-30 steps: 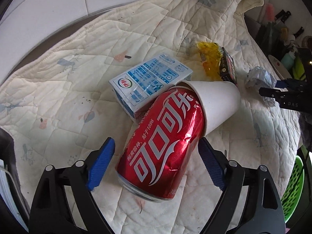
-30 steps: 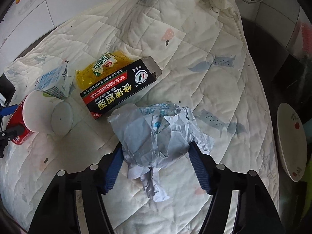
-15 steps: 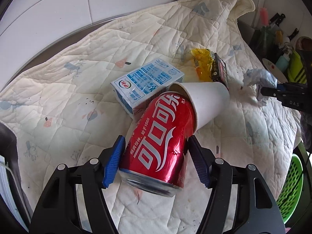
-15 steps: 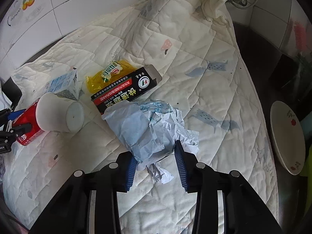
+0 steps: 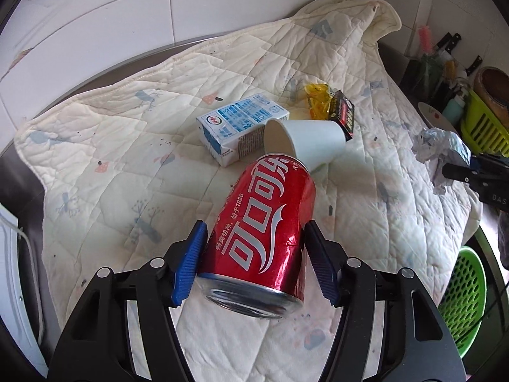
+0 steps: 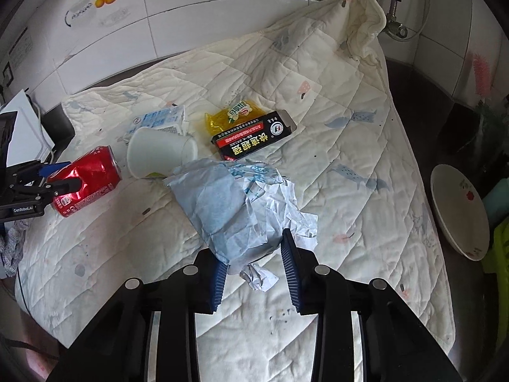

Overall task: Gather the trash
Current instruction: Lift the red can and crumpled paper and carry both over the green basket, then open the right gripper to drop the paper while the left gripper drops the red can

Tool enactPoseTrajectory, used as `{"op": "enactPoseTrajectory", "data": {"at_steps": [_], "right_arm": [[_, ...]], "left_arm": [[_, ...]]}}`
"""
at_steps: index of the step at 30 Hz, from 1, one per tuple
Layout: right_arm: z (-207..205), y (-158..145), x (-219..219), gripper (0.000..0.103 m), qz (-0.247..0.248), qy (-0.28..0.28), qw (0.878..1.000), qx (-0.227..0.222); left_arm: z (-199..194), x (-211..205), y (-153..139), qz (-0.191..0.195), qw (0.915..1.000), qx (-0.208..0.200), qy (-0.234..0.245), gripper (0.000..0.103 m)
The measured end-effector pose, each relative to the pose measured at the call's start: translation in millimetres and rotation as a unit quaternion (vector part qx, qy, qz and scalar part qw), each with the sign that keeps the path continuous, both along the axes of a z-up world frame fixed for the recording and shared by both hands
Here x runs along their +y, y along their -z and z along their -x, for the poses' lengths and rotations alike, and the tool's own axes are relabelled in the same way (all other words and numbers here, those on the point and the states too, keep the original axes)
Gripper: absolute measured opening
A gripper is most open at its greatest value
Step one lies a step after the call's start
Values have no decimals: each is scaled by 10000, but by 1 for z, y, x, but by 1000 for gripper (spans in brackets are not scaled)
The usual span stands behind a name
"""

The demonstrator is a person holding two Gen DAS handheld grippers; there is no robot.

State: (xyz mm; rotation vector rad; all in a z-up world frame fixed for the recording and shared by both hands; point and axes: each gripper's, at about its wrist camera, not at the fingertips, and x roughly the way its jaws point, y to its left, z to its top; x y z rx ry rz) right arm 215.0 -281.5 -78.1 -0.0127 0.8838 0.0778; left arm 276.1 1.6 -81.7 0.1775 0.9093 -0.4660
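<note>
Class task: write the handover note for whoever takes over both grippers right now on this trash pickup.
Left gripper: shut on the red can, lifted off the quilt.
Right gripper: shut on the crumpled paper, also lifted.
Still lying on the quilt: paper cup, milk carton, yellow wrapper, black box.
Done: two pieces gripped. Left: bin them, then collect the other four.
</note>
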Motion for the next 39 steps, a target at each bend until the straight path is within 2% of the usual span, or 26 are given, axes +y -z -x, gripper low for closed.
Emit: {"op": "enactPoseTrajectory", "data": {"at_steps": [11,25,39], "right_arm": [[72,-9,10,32,194,-300,9993,-147],[174,-2,-5,32,149,-243,9995,-146],[261,34,-43,34,73,267,9992,288]], "left_arm": [[61,1,-20,190,9997,-174,-53,62],[144,-42,-39,409,9976,-344,445,62],[208,-97,-37,453,9930,-349,1034,62]]}}
